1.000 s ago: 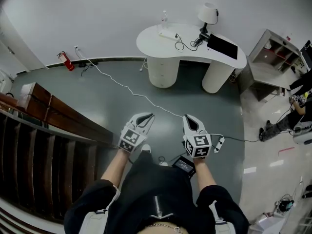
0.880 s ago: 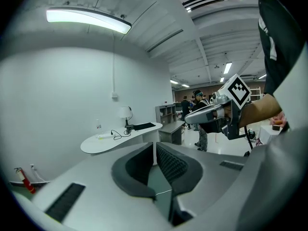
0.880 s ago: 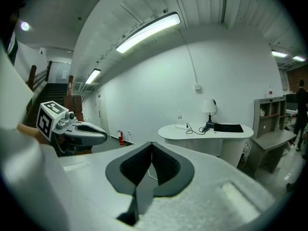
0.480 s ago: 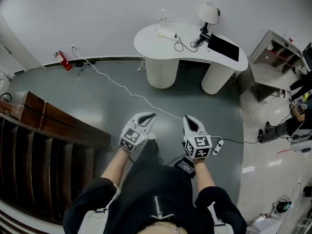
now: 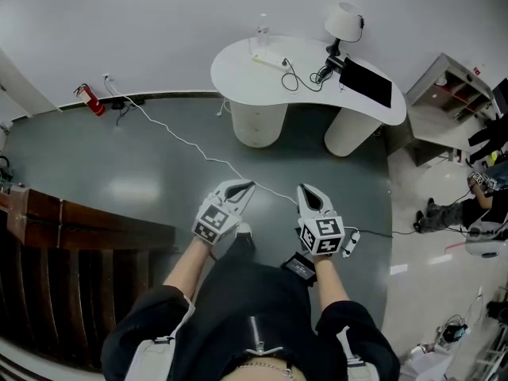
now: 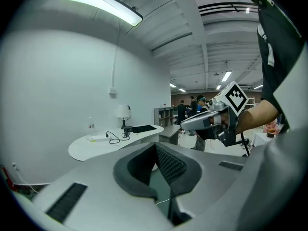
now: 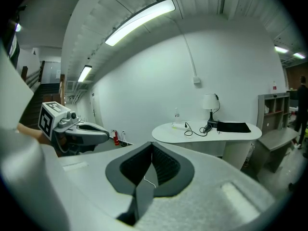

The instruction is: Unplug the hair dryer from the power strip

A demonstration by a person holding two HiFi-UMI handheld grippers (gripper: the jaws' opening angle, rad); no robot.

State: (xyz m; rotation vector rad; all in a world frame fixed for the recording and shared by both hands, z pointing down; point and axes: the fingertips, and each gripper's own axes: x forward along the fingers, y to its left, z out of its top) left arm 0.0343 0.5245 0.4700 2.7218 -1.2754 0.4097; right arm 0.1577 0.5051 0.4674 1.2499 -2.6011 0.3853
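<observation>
The power strip [image 5: 268,60] lies on the far white curved desk [image 5: 254,82], with a black cable [image 5: 295,71] looping from it to a dark object [image 5: 329,60] by the lamp base, too small to identify as the hair dryer. The strip also shows in the left gripper view [image 6: 97,137] and the right gripper view [image 7: 180,126]. My left gripper [image 5: 244,186] and right gripper [image 5: 305,189] are held side by side above the grey floor, well short of the desk and pointing towards it. Both are shut with nothing between the pads.
A white lamp [image 5: 343,21] and a black mat [image 5: 365,82] sit on the desk. A white cable [image 5: 198,145] crosses the floor from the wall by a fire extinguisher [image 5: 86,99]. A wooden stair rail [image 5: 79,228] is at left, a shelf unit [image 5: 444,94] and a person [image 5: 476,185] at right.
The whole view has advanced towards the desk, and the wooden rail has slid away to the left. Both grippers keep their places in front of the body, jaws still together.
</observation>
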